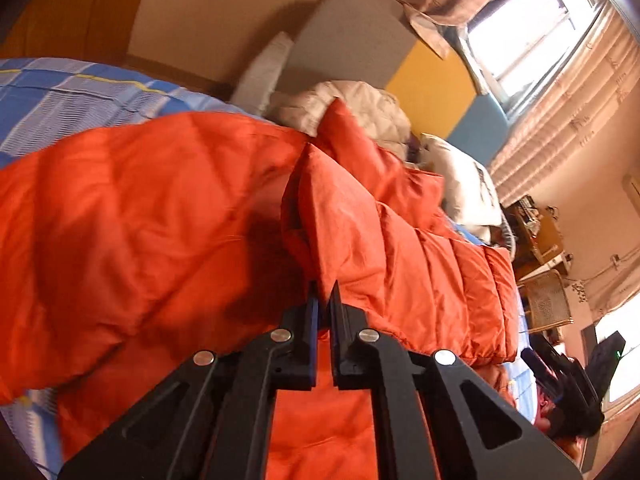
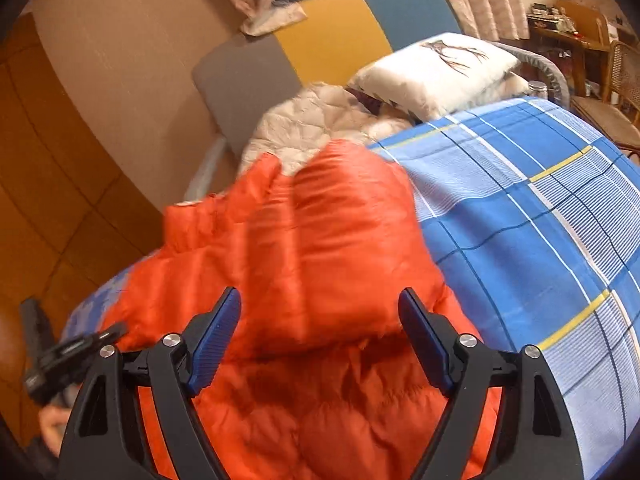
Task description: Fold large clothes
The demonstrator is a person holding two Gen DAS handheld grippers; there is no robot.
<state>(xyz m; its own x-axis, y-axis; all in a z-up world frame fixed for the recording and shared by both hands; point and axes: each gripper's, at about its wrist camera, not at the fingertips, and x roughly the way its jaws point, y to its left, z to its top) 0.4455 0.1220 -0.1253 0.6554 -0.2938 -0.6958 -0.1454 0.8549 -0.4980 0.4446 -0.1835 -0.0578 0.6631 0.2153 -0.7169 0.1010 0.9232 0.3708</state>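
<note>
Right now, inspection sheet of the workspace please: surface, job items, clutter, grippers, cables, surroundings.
Surface: bed with a blue checked sheet, mostly bare to the right of the garment in the right wrist view.
Job's things: orange puffer jacket spread across the sheet, one part folded up into a ridge.
Clutter: beige quilted garment and white pillow at the head end.
Grippers: left gripper shut, jacket fabric right at its tips, pinch not clear; right gripper open above the jacket, holding nothing.
Cables: a thin wire on the far wall; nothing on the bed.
Surroundings: window with curtains, wicker chair, cluttered wooden desk.
</note>
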